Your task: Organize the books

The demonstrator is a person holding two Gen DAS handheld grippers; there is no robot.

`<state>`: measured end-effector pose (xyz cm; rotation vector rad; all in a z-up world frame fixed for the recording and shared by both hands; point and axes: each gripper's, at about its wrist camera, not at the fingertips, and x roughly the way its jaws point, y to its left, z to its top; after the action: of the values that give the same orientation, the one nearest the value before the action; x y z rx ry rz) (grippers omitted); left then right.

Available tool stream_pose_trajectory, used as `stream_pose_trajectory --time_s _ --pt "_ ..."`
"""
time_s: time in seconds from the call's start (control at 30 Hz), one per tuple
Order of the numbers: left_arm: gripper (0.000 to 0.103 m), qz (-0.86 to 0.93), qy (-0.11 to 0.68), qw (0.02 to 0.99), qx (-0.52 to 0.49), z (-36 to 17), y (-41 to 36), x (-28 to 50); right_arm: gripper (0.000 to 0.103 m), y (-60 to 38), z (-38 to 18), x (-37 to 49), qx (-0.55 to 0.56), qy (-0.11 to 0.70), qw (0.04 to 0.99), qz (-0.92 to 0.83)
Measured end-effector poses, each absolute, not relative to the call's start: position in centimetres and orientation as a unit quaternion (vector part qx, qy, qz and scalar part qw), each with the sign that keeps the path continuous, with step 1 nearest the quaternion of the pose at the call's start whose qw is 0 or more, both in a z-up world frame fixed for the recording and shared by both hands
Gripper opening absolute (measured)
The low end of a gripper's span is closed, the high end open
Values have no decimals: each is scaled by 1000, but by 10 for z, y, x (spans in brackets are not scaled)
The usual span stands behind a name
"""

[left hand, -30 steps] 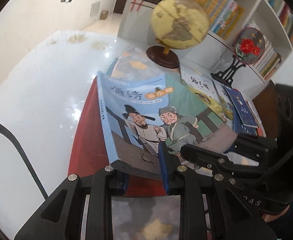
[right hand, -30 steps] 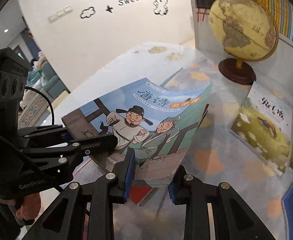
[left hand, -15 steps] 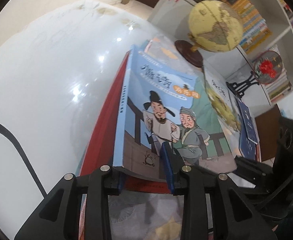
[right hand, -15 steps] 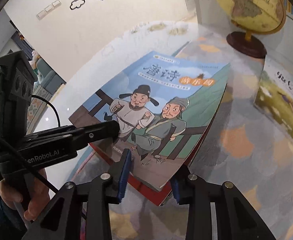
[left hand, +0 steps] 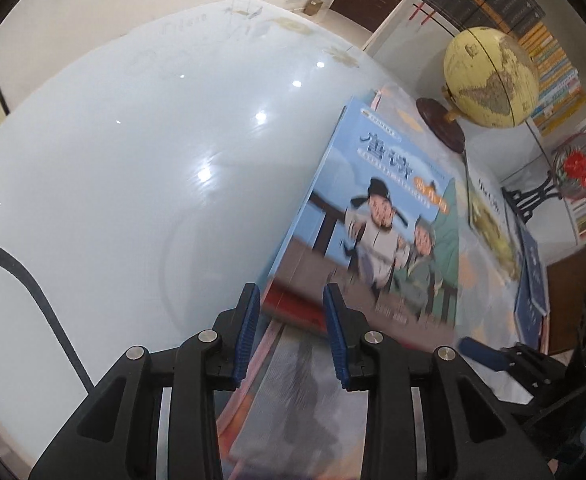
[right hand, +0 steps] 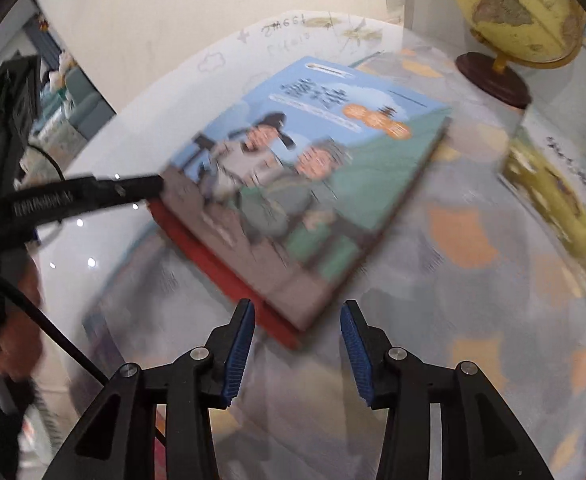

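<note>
You are at the let-go of a stacking step: the blue illustrated book [right hand: 305, 184] lies flat on top of a red book [right hand: 221, 272], on the patterned mat [right hand: 445, 320] at the edge of the white table [left hand: 133, 160], with the globe [left hand: 491, 76] beyond it. Your right gripper [right hand: 297, 344] has just been opening; its pads stand apart on either side of the book's near corner and press on nothing. Your left gripper [left hand: 291, 334] is parted too, its jaws straddling the near edge of the stack without a visible grip, though blur makes contact hard to rule out. The blue book's long axis runs from your grippers away toward the globe, title end far, spine on the left side in the left wrist view; it sits slightly skewed over the red one. Next, I judge, you should draw both grippers back clear of the stack without dragging the cover, then go for another of the books [right hand: 553, 192] lying to the right.
</note>
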<state>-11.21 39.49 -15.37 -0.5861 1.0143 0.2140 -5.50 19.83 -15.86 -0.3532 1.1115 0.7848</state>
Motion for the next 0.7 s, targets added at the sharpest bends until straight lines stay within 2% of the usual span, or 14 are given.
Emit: stream_pose_trajectory --time_s 0.1,0.23,0.43,0.57,0.7 --pt "29 107 485 832 -249 -148 381 -125 49 166 -159 -72 -171 509 772 340" --pt "29 89 489 839 -222 -137 348 -133 50 110 -157 -91 -173 519 788 284" --pt "29 2 486 857 -172 -110 262 -99 53 34 -131 -94 -150 511 822 201" --pt "30 -68 476 866 -140 -83 196 -71 76 -22 -103 -94 -111 474 861 145" --pt "31 -118 471 870 -85 -60 122 -58 77 -83 -87 -93 -61 448 887 97"
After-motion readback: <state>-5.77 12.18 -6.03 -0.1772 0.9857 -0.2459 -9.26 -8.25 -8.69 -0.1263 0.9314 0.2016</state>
